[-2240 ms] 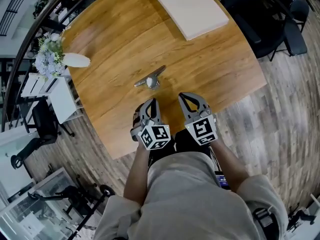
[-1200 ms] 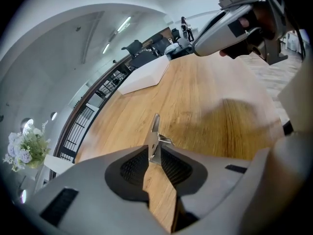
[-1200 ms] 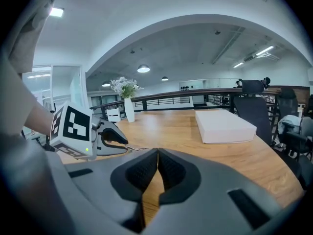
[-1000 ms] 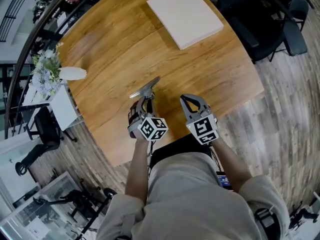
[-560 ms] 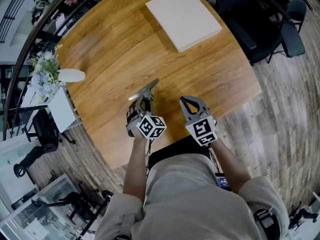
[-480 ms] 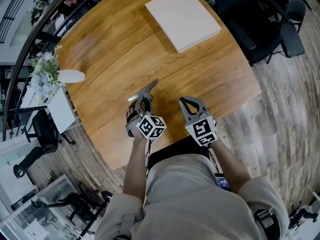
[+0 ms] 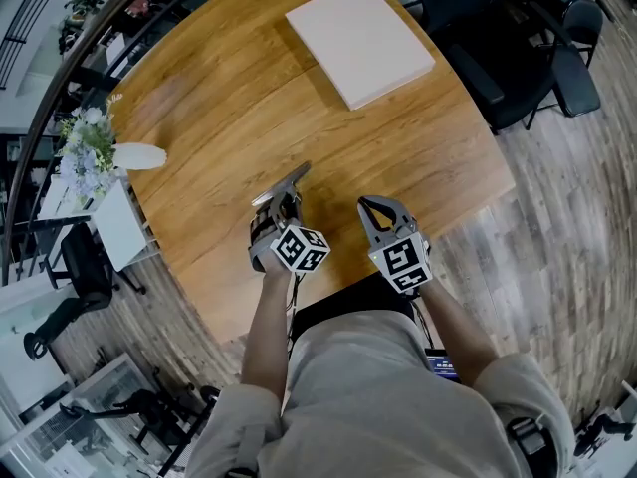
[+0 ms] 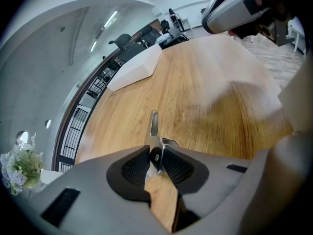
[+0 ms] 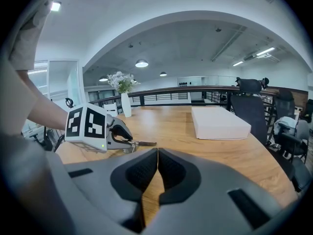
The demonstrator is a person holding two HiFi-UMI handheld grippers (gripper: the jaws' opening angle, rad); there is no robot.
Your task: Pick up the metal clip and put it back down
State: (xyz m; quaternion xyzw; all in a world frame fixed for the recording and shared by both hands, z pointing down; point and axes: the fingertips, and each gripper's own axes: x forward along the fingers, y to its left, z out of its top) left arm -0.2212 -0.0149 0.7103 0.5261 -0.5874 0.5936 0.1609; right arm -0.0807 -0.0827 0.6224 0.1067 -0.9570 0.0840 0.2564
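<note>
While I look along the left gripper (image 8: pixel 157 161), I see its pads pressed on the round body of the metal clip (image 8: pixel 153 131); the jaws have just been closing a little and stand only narrowly apart around it. From the head view, the clip's long arm sticks out toward 1 o'clock over the wooden table (image 7: pixel 249 88). The right gripper (image 7: pixel 376 207) is at 3 o'clock of the left one, jaws together, holding nothing. A white box (image 7: pixel 358 40) lies at 12 o'clock
</note>
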